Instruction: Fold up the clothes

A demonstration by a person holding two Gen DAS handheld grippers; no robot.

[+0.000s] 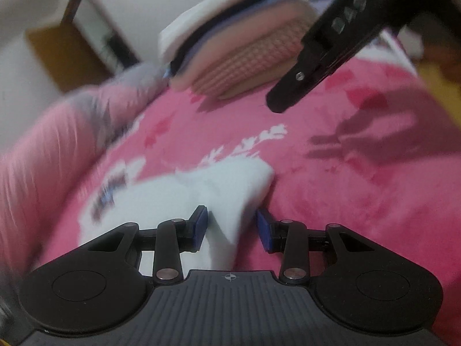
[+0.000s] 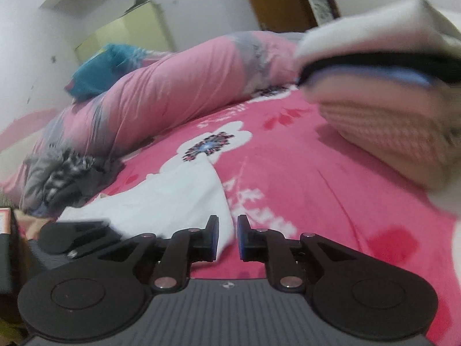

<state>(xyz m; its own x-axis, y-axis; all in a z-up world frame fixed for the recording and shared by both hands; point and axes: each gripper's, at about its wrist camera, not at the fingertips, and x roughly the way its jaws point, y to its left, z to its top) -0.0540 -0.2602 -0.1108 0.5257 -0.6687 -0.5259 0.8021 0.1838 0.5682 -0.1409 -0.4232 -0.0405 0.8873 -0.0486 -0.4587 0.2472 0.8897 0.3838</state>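
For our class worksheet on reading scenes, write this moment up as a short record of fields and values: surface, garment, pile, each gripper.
surface: pink flowered bedspread
garment: white cloth, lying crumpled on the bedspread
pile: folded clothes stack, white piece on top, further back on the bed
left gripper: open, white cloth between its pads
right gripper: open, narrow gap, holding nothing

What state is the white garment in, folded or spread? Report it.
Not folded: the white garment lies loosely rumpled on the pink bedspread, one bunched edge between the open left gripper pads. The finished stack sits apart.
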